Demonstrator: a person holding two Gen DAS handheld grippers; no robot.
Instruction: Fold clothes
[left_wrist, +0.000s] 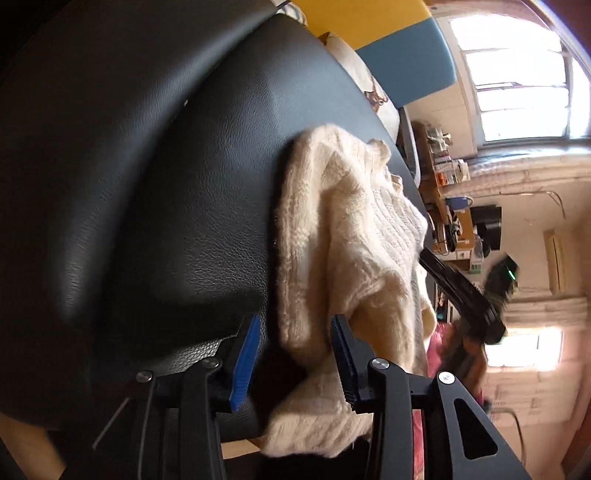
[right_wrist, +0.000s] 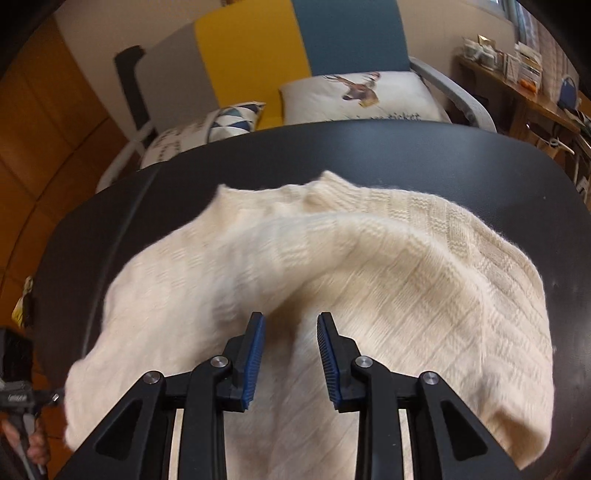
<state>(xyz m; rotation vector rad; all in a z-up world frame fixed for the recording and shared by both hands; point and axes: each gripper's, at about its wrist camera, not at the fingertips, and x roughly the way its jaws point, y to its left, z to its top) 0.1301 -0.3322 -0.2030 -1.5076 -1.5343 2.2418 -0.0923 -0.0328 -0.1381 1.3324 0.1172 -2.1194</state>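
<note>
Sweater: a cream knitted sweater (right_wrist: 332, 280) lies on a black table (right_wrist: 406, 147), partly folded, with a thick fold of knit arching across its middle. Its near edge hangs over the table's near edge.
Collar end: lies at the far side of the table, toward the cushions.
Left gripper: the left gripper (left_wrist: 291, 354) sits at the near left edge of the sweater with its blue-padded jaws spread wide. A lobe of the knit lies between them, not pinched.
Right gripper: the right gripper (right_wrist: 291, 347) is over the near middle of the sweater, jaws apart with a medium gap. The knit shows below and between them; I cannot tell whether the pads touch it.
Beyond the table: a white cushion with a deer print (right_wrist: 365, 96) and a cushion with blue triangles (right_wrist: 218, 122) rest against a grey, yellow and blue seat back (right_wrist: 258, 62).
Far right: a wooden shelf (right_wrist: 517, 92) carries small items, too small to identify.
</note>
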